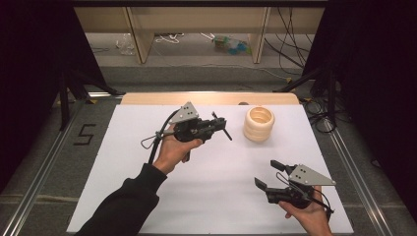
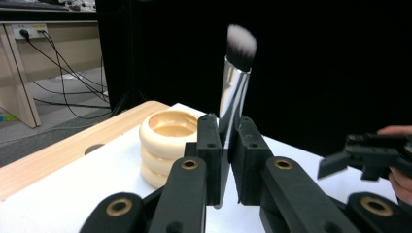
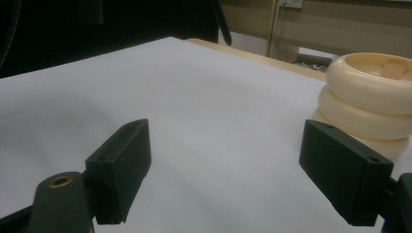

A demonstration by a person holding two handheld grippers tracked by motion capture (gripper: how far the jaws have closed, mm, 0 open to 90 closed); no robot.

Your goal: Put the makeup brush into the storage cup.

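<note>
1. High view: above the person's side, looking forward and down on the white table [image 1: 216, 196].
2. Left gripper view: low, close, facing the ringed cream holder [image 2: 165, 145].
3. Right gripper view: near tabletop level; shares that holder [image 3: 369, 104].

**Open sheet, one obstacle at the far right**

Wide bare white sheet [image 1: 216, 196] between the left gripper [image 1: 222, 129] and right gripper [image 1: 266, 175]. Only a cream ringed holder [image 1: 259, 124] standing in the way, just beside the left gripper's raised makeup brush [image 2: 235, 82]. Black curtains close along both table sides.
</note>
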